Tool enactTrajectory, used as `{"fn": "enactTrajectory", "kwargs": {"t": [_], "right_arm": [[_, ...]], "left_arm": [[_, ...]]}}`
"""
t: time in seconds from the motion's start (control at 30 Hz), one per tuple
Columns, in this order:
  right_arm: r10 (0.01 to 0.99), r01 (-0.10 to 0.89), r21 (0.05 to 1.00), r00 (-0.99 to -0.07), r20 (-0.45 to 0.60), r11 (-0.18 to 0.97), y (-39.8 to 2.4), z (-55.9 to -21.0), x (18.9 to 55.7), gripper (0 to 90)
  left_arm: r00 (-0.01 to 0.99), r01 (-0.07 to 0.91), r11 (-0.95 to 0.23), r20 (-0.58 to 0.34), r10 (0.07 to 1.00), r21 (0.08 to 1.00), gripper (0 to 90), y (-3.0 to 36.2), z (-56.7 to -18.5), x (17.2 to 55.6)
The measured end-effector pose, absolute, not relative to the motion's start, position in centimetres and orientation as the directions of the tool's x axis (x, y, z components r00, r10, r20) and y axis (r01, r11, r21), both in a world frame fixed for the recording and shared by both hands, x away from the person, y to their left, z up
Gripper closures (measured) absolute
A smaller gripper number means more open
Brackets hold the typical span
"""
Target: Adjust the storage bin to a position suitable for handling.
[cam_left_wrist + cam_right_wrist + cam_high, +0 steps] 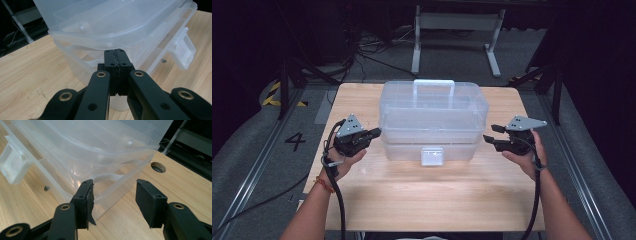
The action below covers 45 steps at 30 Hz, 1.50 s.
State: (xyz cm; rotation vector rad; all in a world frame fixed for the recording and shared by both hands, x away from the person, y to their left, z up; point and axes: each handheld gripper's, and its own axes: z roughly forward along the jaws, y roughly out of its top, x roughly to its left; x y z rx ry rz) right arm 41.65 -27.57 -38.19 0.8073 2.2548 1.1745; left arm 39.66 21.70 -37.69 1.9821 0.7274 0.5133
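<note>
On the table (422, 200): clear box (432, 117), set mid-table toward the far edge, long side facing the near side.
Box lid: shut, with a flat handle (433, 87) on top at the back; same lid edge seen close in the left gripper view (100, 40) and the right gripper view (100, 157).
Box front: white latch (432, 155) at the middle of the near wall, hanging down over the lower half; also at the right in the left gripper view (186, 53) and at the left in the right gripper view (12, 167).
Inside box: a small dark bit low behind the wall, too small to name (46, 188).
Left gripper (374, 134): held in the left hand (344, 160), just beside the box's left end, pointing at it; jaws pressed together with nothing between them, pads meeting (117, 62); touching the box or just short of it, cannot tell.
Right gripper (492, 136): held in the right hand (527, 157), just beside the box's right end, pointing at it; jaws spread wide, empty, clear of the box wall; a pad (147, 200) dark and ridged, the other pad's lining peeling at its lower edge.
Table top: pale wood, a round hole (158, 167) near the box's right far corner.
Beyond the table: grey floor, cables, a white frame (457, 30).
</note>
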Motion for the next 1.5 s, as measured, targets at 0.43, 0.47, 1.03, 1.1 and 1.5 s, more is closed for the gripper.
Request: {"fn": "enactTrajectory", "kwargs": {"t": [0.43, 0.47, 1.03, 1.1, 1.5], "right_arm": [[0.713, 0.161, 0.895, -0.668, -0.211, 0.415, -26.4, -37.5, 41.7, 52.6], [0.713, 0.161, 0.895, -0.668, -0.211, 0.415, -26.4, -37.5, 41.7, 52.6], [0.751, 0.042, 0.924, -0.598, -0.281, 0.379, -25.6, -35.7, 42.1, 64.4], [0.755, 0.035, 0.926, -0.59, -0.285, 0.377, -25.5, -35.6, 42.2, 65.0], [0.776, 0.022, 0.931, -0.559, -0.291, 0.365, -25.1, -34.6, 43.1, 66.0]], "left_arm": [[0.74, 0.271, -0.383, 0.063, 0.669, 0.883, 89.4, 21.5, -37.3, 39.8], [0.74, 0.271, -0.383, 0.063, 0.669, 0.883, 89.1, 21.5, -37.3, 39.8], [0.728, 0.285, -0.41, 0.083, 0.68, 0.866, 86.3, 21.5, -38.8, 39.6], [0.728, 0.287, -0.407, 0.078, 0.681, 0.867, 86.3, 21.5, -39.1, 39.7], [0.743, 0.284, -0.433, 0.089, 0.663, 0.855, 85.9, 20.9, -40.0, 39.7]]}}
